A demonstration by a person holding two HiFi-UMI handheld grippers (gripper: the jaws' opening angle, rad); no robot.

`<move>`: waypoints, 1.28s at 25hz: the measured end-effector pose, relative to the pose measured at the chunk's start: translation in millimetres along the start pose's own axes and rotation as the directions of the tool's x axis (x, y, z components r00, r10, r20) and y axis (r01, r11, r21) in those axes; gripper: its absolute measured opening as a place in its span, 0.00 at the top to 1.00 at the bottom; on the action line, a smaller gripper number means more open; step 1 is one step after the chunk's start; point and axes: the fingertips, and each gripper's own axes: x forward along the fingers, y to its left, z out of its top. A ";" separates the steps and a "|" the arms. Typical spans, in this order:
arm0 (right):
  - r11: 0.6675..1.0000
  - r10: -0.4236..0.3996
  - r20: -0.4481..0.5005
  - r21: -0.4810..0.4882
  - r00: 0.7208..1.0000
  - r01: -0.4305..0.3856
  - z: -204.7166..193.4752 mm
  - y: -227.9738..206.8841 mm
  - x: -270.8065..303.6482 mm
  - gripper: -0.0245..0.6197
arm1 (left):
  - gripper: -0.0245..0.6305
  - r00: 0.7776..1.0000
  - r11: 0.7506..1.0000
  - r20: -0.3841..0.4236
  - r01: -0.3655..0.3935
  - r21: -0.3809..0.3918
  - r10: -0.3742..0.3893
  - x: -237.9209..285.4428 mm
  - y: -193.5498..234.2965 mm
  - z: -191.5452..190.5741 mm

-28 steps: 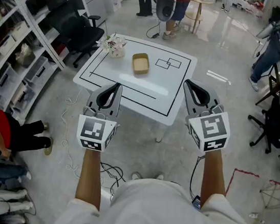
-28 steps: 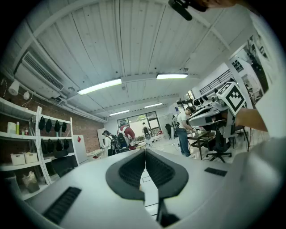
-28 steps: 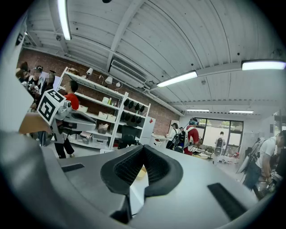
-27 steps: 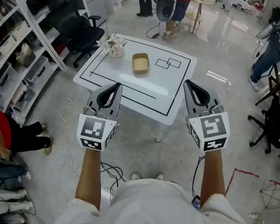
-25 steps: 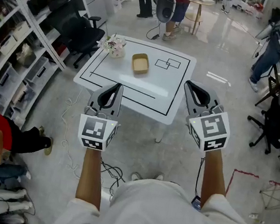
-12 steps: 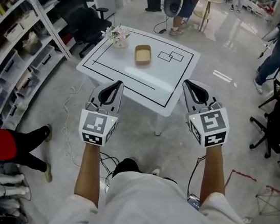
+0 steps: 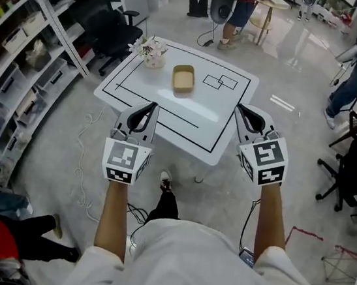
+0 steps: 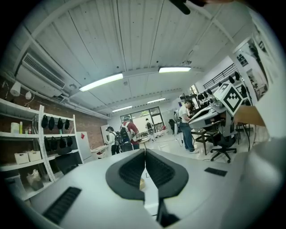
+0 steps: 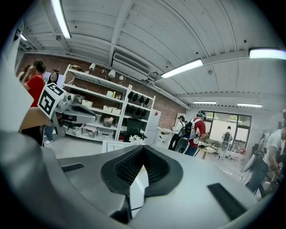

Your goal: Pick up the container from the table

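A shallow tan container (image 7: 183, 78) sits near the middle of the white table (image 7: 146, 91), well ahead of both grippers. My left gripper (image 7: 150, 105) is held in the air over the table's near left edge, jaws shut with nothing between them. Over the table's near right corner, my right gripper (image 7: 244, 109) is also shut and empty. In the left gripper view the closed jaw tips (image 8: 145, 151) meet, and a sliver of the container (image 8: 141, 183) shows low between the pads. The right gripper view shows its shut tips (image 9: 143, 147) and the table edge behind.
A small pot of flowers (image 7: 151, 52) stands at the table's far left corner. Black outlines (image 7: 218, 81) are marked on the tabletop. An office chair (image 7: 113, 30) and shelving (image 7: 28, 38) are left of the table; people (image 7: 241, 2) stand behind it; cables (image 7: 87, 159) lie on the floor.
The view has shifted as the person stepped closer to the table; both grippers stay shut and held up. The person in red at the left has dropped toward the lower edge.
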 end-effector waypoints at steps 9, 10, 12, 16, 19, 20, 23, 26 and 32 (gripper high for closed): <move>0.992 -0.122 -0.010 0.040 0.992 0.122 35.0 -54.8 113.8 0.94 | 0.93 0.996 0.997 0.041 0.074 0.013 -0.075 115.4 97.7 -2.5; 0.990 -0.136 -0.010 0.042 0.991 0.137 39.4 -60.2 126.4 0.94 | 0.93 0.995 0.996 0.047 0.088 0.015 -0.088 128.3 108.3 -2.2; 0.986 -0.159 -0.014 0.045 0.987 0.160 47.0 -70.2 152.5 0.94 | 0.93 0.992 0.994 0.060 0.112 0.016 -0.113 153.9 129.5 -1.1; 0.980 -0.190 -0.044 0.058 0.981 0.192 52.1 -83.6 200.6 0.94 | 0.93 0.987 0.988 0.056 0.151 0.011 -0.152 200.9 168.1 -10.5; 0.973 -0.212 -0.064 0.082 0.975 0.217 49.1 -93.5 227.0 0.94 | 0.93 0.980 0.980 0.035 0.197 0.014 -0.198 230.8 183.1 -19.5; 0.971 -0.217 -0.071 0.087 0.973 0.223 46.7 -96.2 234.4 0.94 | 0.93 0.978 0.978 0.025 0.209 0.014 -0.209 239.6 187.2 -24.4; 0.969 -0.218 -0.099 0.096 0.971 0.227 35.4 -101.1 253.6 0.94 | 0.93 0.973 0.973 -0.025 0.229 -0.005 -0.229 265.2 196.1 -44.5; 0.971 -0.201 -0.140 0.104 0.970 0.216 16.3 -106.4 266.3 0.94 | 0.93 0.960 0.964 -0.081 0.267 -0.001 -0.267 287.0 187.5 -67.3; 0.977 -0.146 -0.195 0.124 0.970 0.172 -17.2 -127.8 281.2 0.94 | 0.86 0.910 0.934 -0.239 0.355 0.030 -0.338 323.9 144.0 -122.8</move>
